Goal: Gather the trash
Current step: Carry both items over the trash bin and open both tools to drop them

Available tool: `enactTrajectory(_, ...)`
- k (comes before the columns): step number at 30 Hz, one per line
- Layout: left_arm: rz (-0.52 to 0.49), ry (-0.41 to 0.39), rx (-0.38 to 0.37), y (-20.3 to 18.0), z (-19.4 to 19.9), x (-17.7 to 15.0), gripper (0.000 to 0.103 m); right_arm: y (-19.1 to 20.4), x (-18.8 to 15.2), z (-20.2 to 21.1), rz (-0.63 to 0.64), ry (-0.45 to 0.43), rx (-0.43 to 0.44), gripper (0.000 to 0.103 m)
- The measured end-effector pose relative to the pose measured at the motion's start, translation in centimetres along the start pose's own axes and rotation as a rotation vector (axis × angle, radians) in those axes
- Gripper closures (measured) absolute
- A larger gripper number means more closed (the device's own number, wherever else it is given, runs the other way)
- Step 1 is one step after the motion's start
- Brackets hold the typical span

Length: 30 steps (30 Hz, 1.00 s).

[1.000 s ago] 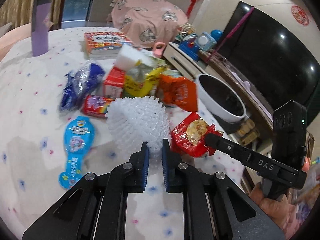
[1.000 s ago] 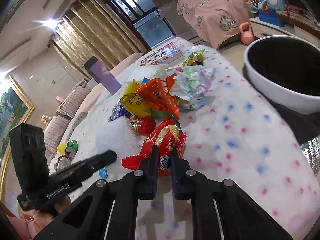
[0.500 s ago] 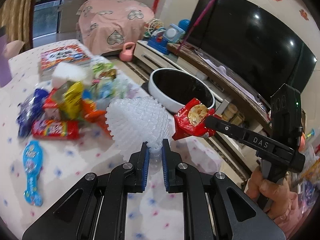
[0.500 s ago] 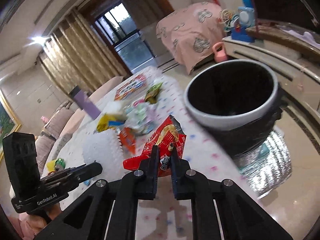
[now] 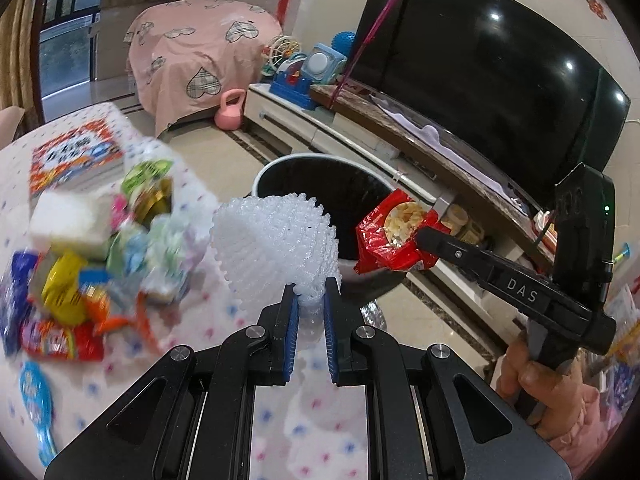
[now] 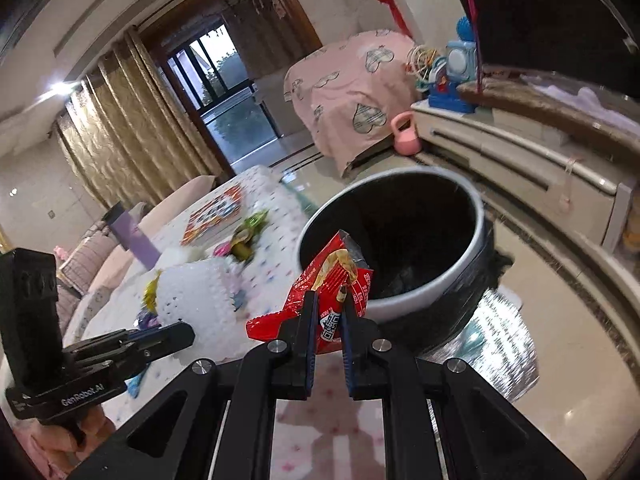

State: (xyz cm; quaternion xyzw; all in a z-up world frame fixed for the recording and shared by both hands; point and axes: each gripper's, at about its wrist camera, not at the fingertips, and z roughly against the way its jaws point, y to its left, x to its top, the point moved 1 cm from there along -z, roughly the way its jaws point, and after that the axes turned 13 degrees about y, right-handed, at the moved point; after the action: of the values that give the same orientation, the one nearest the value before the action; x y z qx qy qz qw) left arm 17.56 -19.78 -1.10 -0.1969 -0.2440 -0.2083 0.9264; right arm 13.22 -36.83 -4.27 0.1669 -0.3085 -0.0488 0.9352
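Two claws clamped: left claw (image 5: 310, 306) pinches white foam net (image 5: 276, 244), right claw (image 6: 329, 314) crinkled red snack bag (image 6: 334, 280)

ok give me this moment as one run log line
left hand-held gripper: shut on white foam net | right hand-held gripper: shut on red snack bag | both near bin | wrappers on table

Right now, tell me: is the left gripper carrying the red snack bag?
No: the left gripper is clamped on the white foam net, while the red snack bag hangs from the right gripper.
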Motion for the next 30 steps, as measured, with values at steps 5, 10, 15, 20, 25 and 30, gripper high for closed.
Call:
enactTrajectory(5,-0.019,0.007,-0.006,-1.1,-1.7,2.9,0.092,-1.5,2.7,0.1,0.017,-0.025,-0.06,0.092)
enactTrajectory(10,-0.038,0.022,-0.002,-2.0,-3.4,5.3,0.092,-2.9,4.9,-0.7,0.026,-0.017,-0.099,0.092)
enactTrajectory(15,-0.04,0.06,-0.002,-2.3,-5.9,7.1,0.092,-3.6,6.0,-2.2,0.049,0.021,-0.122,0.092)
enactTrajectory(20,-0.041,0.097,0.007,-2.1,-8.1,7.6,0.087,-4.2,6.5,-3.7,0.07,0.06,-0.15,0.091)
enactTrajectory(25,-0.016,0.084,0.02,-1.9,-8.2,7.3,0.042,-5.2,6.8,-4.4,0.048,0.082,-0.156,0.073)
enactTrajectory(30,0.018,0.061,-0.002,-1.1,-6.8,6.5,0.041,-5.5,6.8,-3.8,0.021,0.058,-0.131,0.055)
